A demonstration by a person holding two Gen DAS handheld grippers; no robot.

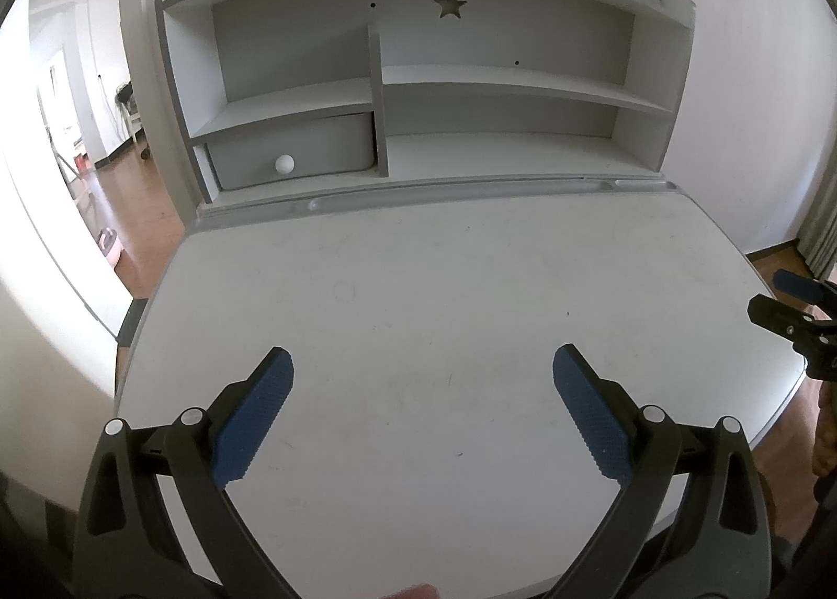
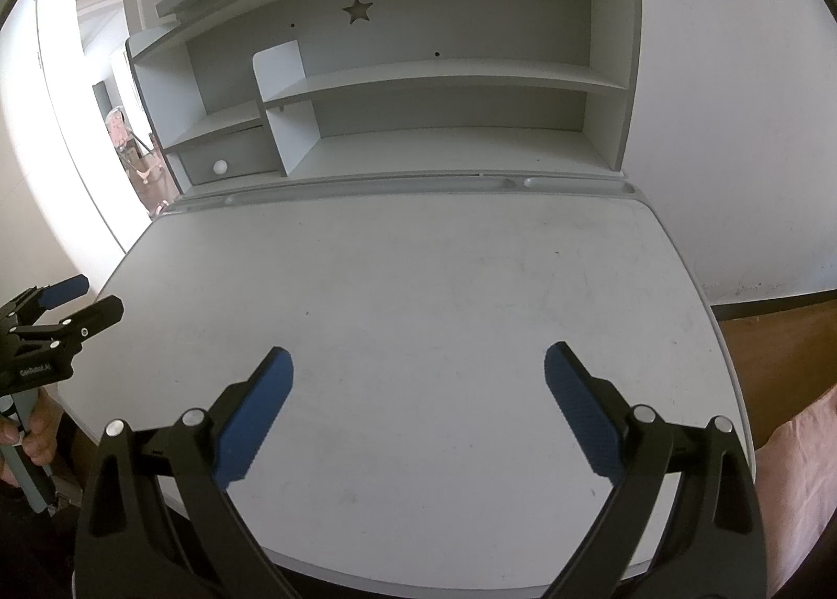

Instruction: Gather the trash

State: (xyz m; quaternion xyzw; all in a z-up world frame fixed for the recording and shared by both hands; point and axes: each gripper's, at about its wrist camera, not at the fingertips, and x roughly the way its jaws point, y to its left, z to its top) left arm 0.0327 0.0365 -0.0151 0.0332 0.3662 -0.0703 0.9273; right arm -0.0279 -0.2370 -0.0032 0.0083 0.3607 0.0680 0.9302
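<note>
Trash is nowhere visible on the desk (only a white ball sits in the hutch), so both left tool and right tool, wide open and empty, seemingly must search first.

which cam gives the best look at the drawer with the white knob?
Left wrist view. The drawer shows its whole front nearly square-on, with the white knob large and clear. In the right wrist view the drawer sits farther left, smaller and angled, its right end partly hidden by the shelf divider.
</note>
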